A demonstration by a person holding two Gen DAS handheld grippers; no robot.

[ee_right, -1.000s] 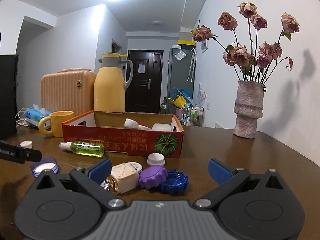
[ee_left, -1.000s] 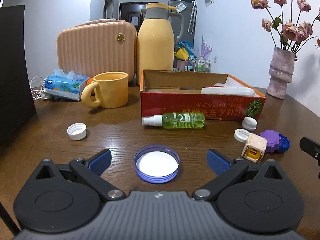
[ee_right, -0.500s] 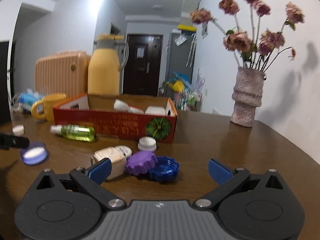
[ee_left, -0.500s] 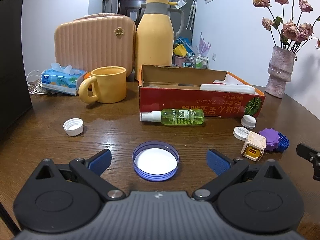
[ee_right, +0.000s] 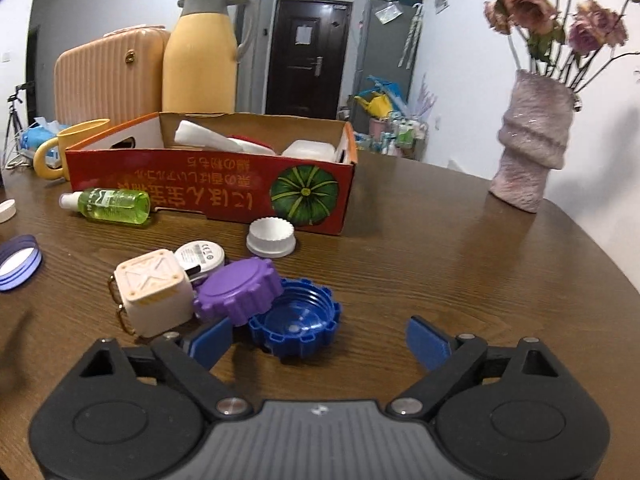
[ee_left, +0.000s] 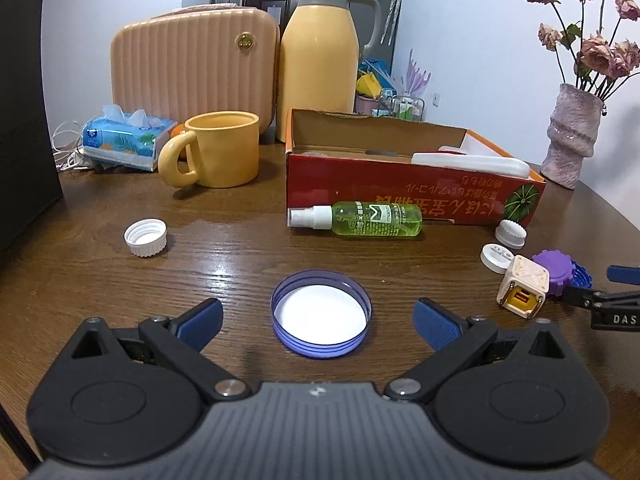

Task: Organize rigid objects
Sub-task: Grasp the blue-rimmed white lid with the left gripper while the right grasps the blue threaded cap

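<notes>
In the left wrist view, my left gripper (ee_left: 318, 320) is open and low over the table, its fingers either side of a purple-rimmed lid (ee_left: 320, 316) without touching it. In the right wrist view, my right gripper (ee_right: 318, 342) is closing. A blue ribbed cap (ee_right: 296, 322) lies between its fingers, close to the left one, and the right pad stands clear of it. A purple cap (ee_right: 238, 290) leans on the blue one, beside a cream cube charger (ee_right: 154, 292). The red cardboard box (ee_right: 208, 184) holds white items.
A green spray bottle (ee_left: 368, 219) lies against the box front. Loose white caps (ee_left: 145, 237) (ee_right: 271, 236) sit on the wooden table. Behind are a yellow mug (ee_left: 216, 152), a thermos (ee_left: 320, 60), a peach case (ee_left: 192, 68) and tissues (ee_left: 124, 136). A vase (ee_right: 532, 148) stands at the right.
My right gripper has moved forward and down onto the cluster of caps, and its jaws have narrowed around the blue cap. The left gripper has stayed over the lid.
</notes>
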